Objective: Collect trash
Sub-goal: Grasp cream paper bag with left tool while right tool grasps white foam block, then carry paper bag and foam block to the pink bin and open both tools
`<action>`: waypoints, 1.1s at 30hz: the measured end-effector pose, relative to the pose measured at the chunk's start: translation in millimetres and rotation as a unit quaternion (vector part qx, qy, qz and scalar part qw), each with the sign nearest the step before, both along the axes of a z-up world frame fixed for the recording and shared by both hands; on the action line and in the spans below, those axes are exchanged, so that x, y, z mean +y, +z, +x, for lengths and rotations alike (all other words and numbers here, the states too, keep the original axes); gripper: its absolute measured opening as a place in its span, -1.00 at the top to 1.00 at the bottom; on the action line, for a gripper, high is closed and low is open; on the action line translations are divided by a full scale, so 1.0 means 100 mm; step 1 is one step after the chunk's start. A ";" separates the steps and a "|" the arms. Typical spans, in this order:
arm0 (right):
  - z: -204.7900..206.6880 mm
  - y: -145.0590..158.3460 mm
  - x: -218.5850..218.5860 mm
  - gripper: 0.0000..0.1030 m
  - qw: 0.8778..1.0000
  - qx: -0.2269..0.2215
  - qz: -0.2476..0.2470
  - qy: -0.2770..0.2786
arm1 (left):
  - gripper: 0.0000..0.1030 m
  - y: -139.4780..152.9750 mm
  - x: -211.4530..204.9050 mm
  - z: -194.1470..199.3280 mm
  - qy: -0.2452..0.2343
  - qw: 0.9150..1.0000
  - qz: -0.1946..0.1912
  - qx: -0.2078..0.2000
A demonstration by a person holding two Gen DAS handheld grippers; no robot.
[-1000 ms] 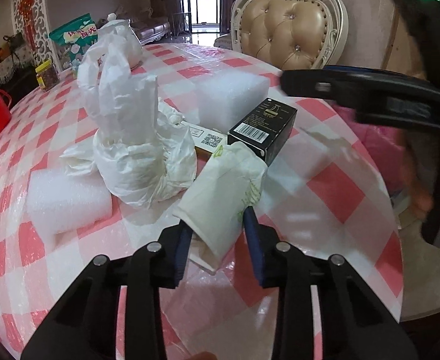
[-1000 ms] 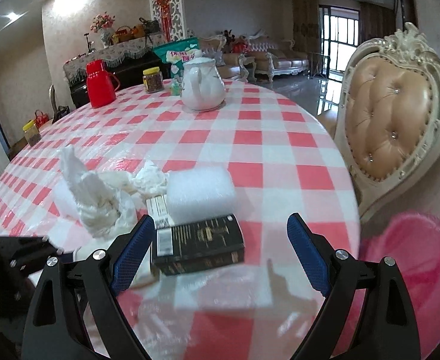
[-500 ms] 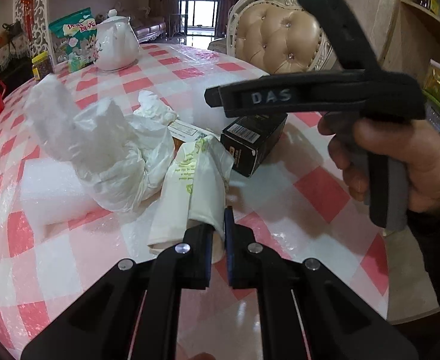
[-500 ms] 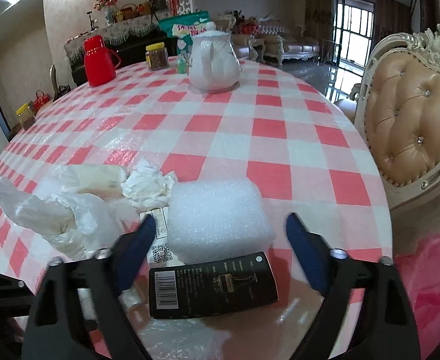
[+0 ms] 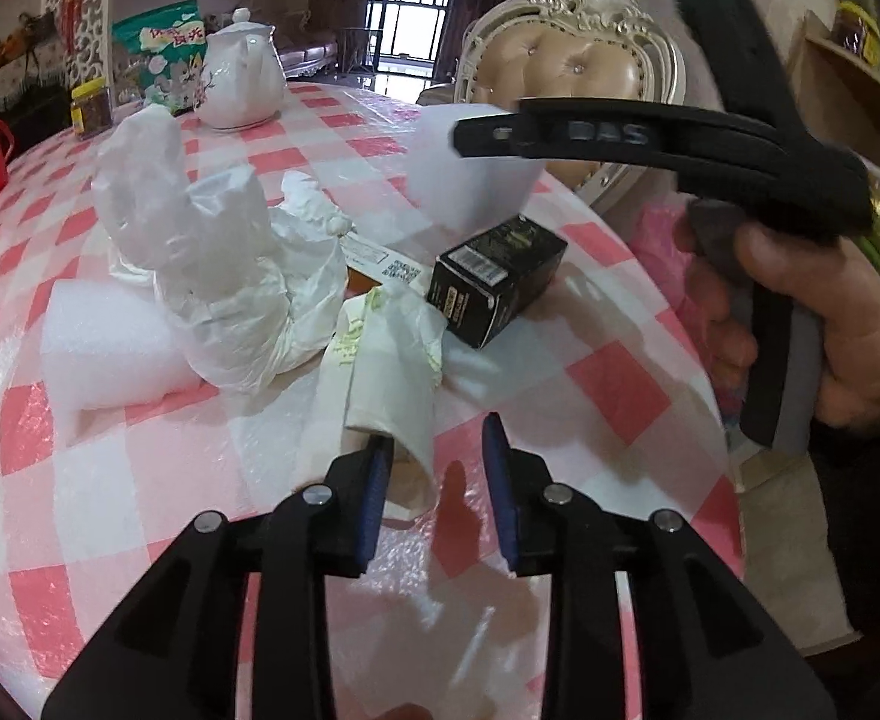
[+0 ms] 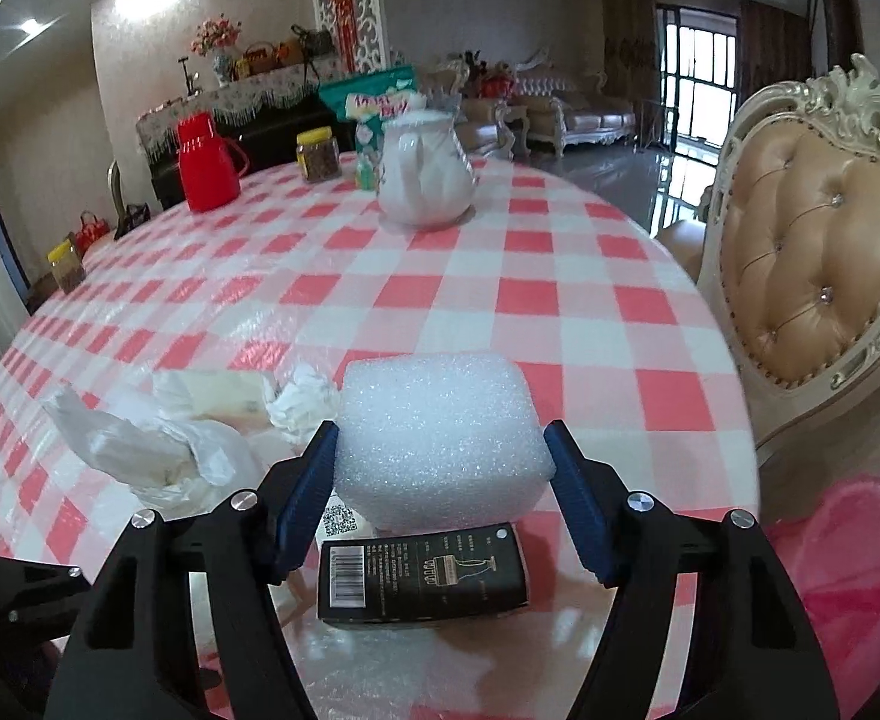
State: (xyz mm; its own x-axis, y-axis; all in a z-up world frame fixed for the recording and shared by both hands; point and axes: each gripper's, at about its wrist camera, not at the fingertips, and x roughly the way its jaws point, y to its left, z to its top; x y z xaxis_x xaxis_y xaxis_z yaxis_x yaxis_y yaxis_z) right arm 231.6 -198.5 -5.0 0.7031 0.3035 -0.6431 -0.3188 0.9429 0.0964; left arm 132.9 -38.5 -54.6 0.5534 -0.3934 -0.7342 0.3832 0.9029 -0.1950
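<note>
Trash lies on the red-checked table: a white foam block (image 6: 440, 444), a black box (image 6: 422, 579), a crumpled white plastic bag (image 5: 218, 276), a folded white paper bag (image 5: 386, 372) and a second foam block (image 5: 104, 342). My right gripper (image 6: 443, 498) has its pads on both sides of the foam block and holds it above the black box; it also shows in the left wrist view (image 5: 470, 186). My left gripper (image 5: 434, 492) is open, with the paper bag's near end beside its left finger.
A white teapot (image 6: 425, 174), a red jug (image 6: 206, 162), a jar (image 6: 318, 154) and a green snack bag (image 6: 374, 102) stand at the far side. A tufted chair (image 6: 812, 258) is to the right. A pink bin (image 6: 848, 558) sits below the table edge at right.
My left gripper shut on the paper bag, then opened and let it go. My right gripper moved forward over the black box and closed on the foam block.
</note>
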 end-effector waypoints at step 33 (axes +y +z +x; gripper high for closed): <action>-1.23 0.29 -1.64 -0.28 0.991 -0.046 0.006 -0.128 | 0.86 0.66 -0.81 -0.19 -0.023 0.996 -0.021 -0.083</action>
